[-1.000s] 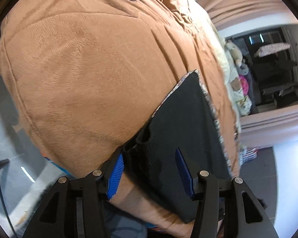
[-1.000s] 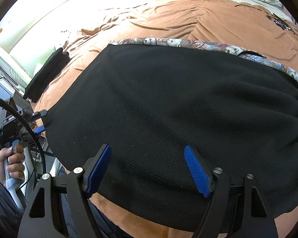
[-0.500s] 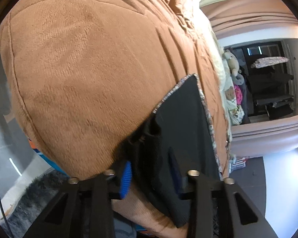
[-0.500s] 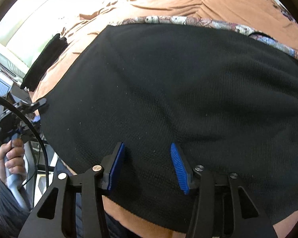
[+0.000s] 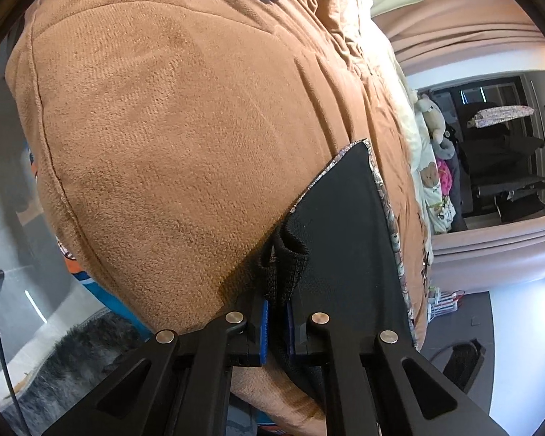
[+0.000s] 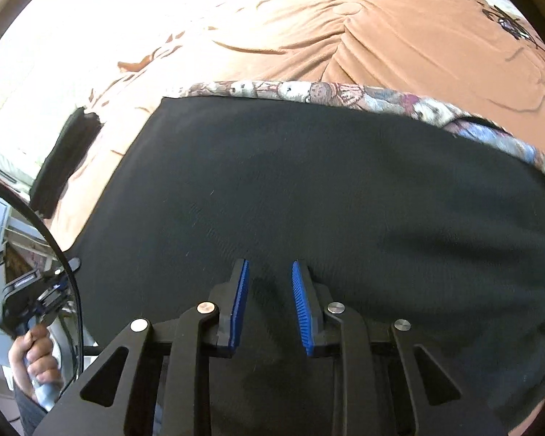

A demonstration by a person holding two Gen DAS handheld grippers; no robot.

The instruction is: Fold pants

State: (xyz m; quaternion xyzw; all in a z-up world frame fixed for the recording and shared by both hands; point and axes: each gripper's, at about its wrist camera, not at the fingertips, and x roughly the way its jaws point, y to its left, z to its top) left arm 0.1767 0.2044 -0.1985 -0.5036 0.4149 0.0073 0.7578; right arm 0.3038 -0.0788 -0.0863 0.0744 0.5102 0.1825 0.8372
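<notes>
The black knit pants (image 6: 309,189) lie flat on a brown blanket (image 6: 381,29) near the bed's front edge, with a patterned lining strip (image 6: 327,92) along their far edge. In the left wrist view the pants (image 5: 345,225) run away to the right. My left gripper (image 5: 277,321) is shut on a bunched corner of the pants (image 5: 285,258). My right gripper (image 6: 269,303) rests on the pants with its blue pads a narrow gap apart; I cannot tell whether fabric is pinched between them. The left gripper also shows in the right wrist view (image 6: 36,290).
A second dark folded garment (image 6: 63,161) lies on the blanket at the far left. The blanket's corner (image 5: 72,189) drops to a grey rug (image 5: 76,363) and floor. Stuffed toys (image 5: 432,145) and a dark doorway (image 5: 501,145) are at the right.
Both grippers have closed from wide open. The left one has pinched the pants' corner into a bunch. The right one has moved lower onto the fabric as its fingers narrowed.
</notes>
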